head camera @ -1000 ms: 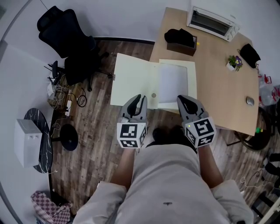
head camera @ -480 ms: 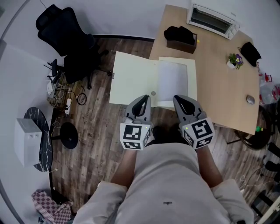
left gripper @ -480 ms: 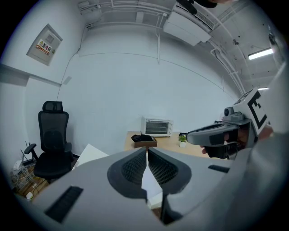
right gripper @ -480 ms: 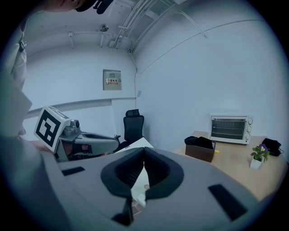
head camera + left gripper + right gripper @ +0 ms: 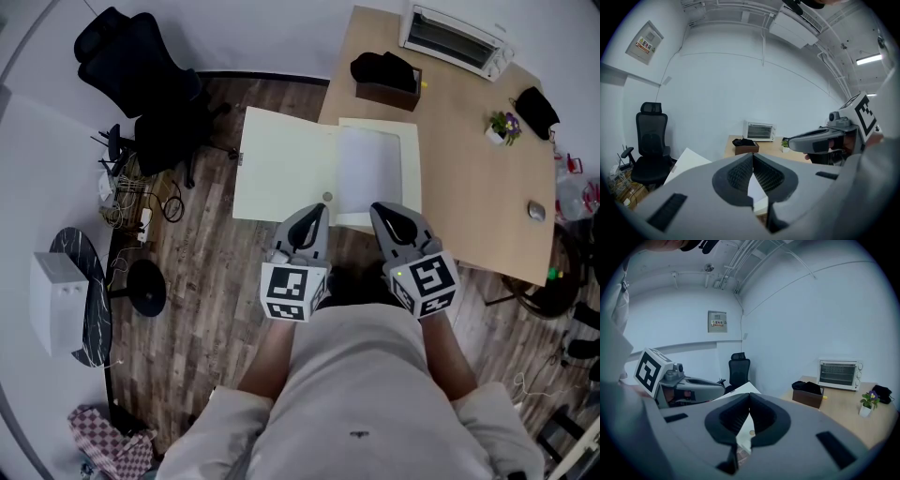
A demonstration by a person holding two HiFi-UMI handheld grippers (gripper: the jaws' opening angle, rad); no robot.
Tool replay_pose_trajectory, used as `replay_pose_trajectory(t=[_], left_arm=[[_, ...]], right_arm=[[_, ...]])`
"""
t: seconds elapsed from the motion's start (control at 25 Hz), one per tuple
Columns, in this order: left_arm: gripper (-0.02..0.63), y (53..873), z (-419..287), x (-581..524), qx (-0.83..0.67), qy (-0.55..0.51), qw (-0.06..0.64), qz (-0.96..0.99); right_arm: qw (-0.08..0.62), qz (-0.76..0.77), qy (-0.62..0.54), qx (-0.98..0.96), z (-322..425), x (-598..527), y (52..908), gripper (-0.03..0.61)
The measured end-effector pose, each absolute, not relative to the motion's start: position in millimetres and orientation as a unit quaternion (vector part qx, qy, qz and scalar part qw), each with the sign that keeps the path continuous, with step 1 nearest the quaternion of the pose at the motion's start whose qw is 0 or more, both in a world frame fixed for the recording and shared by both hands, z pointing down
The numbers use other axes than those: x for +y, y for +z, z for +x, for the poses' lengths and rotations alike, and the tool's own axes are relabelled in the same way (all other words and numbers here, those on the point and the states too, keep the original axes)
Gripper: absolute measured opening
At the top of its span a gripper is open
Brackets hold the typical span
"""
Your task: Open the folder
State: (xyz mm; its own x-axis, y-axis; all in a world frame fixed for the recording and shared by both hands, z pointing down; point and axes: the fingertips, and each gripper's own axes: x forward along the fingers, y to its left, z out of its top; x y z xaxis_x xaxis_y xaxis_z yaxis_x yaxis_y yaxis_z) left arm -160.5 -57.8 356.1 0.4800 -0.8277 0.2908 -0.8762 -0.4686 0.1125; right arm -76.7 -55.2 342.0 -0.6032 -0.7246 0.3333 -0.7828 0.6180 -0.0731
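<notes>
From the head view, the folder (image 5: pixel 323 173) lies spread open at the near corner of the wooden table (image 5: pixel 469 187). It is pale cream. Its right half rests on the tabletop with a white sheet (image 5: pixel 367 169) in it, and its left half juts past the table's edge over the plank floor. A small round fastener (image 5: pixel 326 197) sits near the spine at the near edge. The left gripper (image 5: pixel 314 212) and the right gripper (image 5: pixel 384 212) hang side by side, just short of the folder's near edge, and neither touches it. Further back on the table stand a toaster oven (image 5: pixel 455 42), a brown box (image 5: pixel 386 86) and a small potted plant (image 5: pixel 497 131). An office chair (image 5: pixel 141 84) stands off to the left.

In the left gripper view, the two ribbed pads meet at the tips, so this claw is closed with nothing between its jaws. The open folder shows beyond and below the jaws, apart from them.

In the right gripper view, these jaws are likewise pressed together and empty. A strip of the folder and its fastener shows through the gap under the tips, without contact.
</notes>
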Motion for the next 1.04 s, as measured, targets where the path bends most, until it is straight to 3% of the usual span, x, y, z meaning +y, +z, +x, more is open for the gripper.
replay_pose_trajectory(t=[1.04], left_arm=[[0.005, 360.9, -165.4, -60.0, -0.498, 0.098, 0.133, 0.851]], right_arm=[[0.148, 0.423, 0.112, -0.887, -82.1, -56.1, 349.1, 0.005]])
